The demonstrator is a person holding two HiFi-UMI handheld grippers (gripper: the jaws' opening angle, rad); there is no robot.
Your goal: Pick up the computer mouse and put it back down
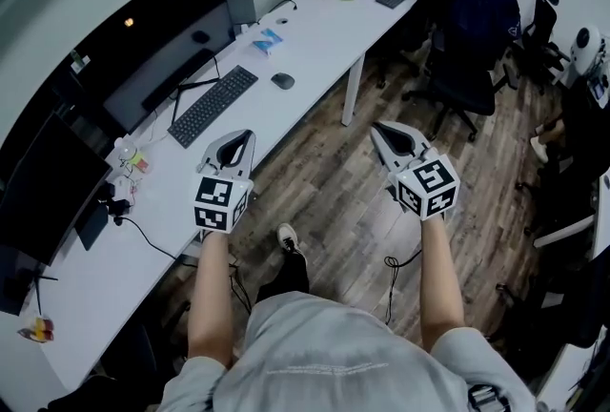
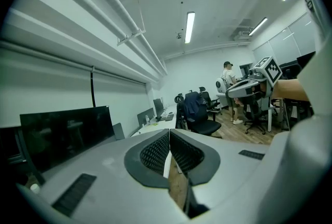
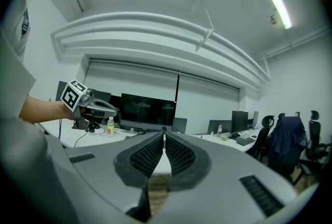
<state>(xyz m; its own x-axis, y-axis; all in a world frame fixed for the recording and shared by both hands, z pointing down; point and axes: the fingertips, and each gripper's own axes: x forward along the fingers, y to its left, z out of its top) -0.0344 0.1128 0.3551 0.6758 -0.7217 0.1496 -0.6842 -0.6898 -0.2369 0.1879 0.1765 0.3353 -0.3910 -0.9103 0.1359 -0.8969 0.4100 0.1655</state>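
On the long white bench [image 1: 315, 33], the computer mouse [image 1: 282, 81] sits just past the far end of the keyboard [image 1: 213, 105]. Bare top all round it, and it's closer to the front edge than the monitors [image 1: 157, 43] are. It's tiny in head view, so can't make out buttons or a cable tbh.

Left claw [image 1: 244, 135] hangs about over the bench's front edge, near the keyboard, jaws pressed together w/ nothing in them. Right claw [image 1: 377, 127] is out over the wood floor [image 1: 324, 172], well apart from the mouse, also closed up and empty.

Near end of the bench + the closest monitor [image 1: 43, 200] get cut off by the frame edge. The person's torso [image 1: 305, 353] hides the floor below. Open floor btw the bench and the office chairs [image 1: 467, 48].
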